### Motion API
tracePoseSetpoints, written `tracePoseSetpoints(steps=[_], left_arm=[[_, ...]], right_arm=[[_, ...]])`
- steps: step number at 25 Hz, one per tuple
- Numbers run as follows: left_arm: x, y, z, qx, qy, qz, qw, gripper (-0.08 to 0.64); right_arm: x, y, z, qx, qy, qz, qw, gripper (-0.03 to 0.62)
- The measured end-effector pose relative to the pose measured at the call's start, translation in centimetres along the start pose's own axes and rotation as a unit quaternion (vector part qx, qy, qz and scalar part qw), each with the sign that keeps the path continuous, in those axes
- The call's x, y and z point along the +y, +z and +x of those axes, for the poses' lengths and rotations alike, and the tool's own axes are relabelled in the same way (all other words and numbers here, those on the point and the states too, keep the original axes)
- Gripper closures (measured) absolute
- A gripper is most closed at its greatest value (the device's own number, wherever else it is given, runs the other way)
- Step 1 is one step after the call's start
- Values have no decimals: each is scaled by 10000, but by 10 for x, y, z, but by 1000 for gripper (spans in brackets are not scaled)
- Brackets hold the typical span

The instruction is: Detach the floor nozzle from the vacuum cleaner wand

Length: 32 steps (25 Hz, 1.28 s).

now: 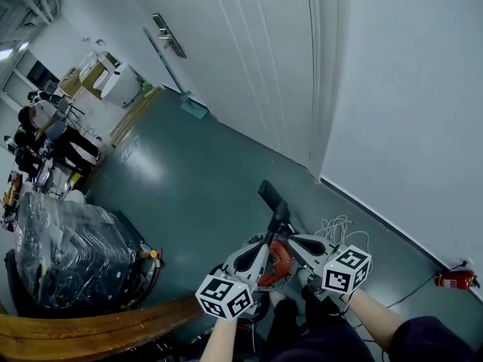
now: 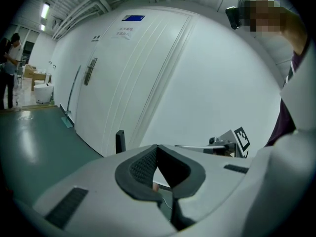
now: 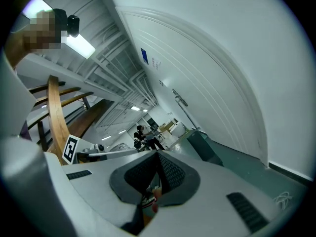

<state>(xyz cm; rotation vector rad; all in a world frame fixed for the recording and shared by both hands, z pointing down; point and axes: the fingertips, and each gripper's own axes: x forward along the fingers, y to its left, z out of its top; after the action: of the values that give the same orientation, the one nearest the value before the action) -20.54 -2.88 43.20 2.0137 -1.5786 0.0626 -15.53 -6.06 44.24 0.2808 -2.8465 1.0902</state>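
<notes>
In the head view the vacuum cleaner's red body (image 1: 278, 264) lies on the green floor just ahead of me. Its black tube and black end piece (image 1: 272, 197) stick up and away toward the doors. My left gripper (image 1: 262, 249) and right gripper (image 1: 296, 241) hover close over the red body from either side, both shut with nothing between the jaws. In the left gripper view the left gripper (image 2: 158, 148) has its tips together, and the black end piece (image 2: 120, 141) stands beyond. In the right gripper view the right gripper (image 3: 158, 155) is likewise shut, with a bit of the red body (image 3: 150, 200) showing below.
White double doors (image 1: 226, 59) and a white wall (image 1: 407, 104) bound the floor. A long-handled floor tool (image 1: 193, 109) leans by the doors. A white cable (image 1: 336, 225) and a red fire extinguisher (image 1: 455, 280) lie right. A plastic-wrapped load (image 1: 68, 247) and a wooden rail (image 1: 98, 327) stand left.
</notes>
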Motion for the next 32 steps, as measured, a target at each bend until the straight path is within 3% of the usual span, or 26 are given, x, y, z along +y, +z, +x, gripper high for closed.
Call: tracePoseSetpoints(steps=[18,32], left_arm=[[33,-40,32,363,-78,-97,9993,557],[86,-95,73,713,-99,-157,9973,557]], right_arm=[[-39,-49,11,175,-241,377,9988,575],[-101,-134,42,488,-717,799,9930,575]])
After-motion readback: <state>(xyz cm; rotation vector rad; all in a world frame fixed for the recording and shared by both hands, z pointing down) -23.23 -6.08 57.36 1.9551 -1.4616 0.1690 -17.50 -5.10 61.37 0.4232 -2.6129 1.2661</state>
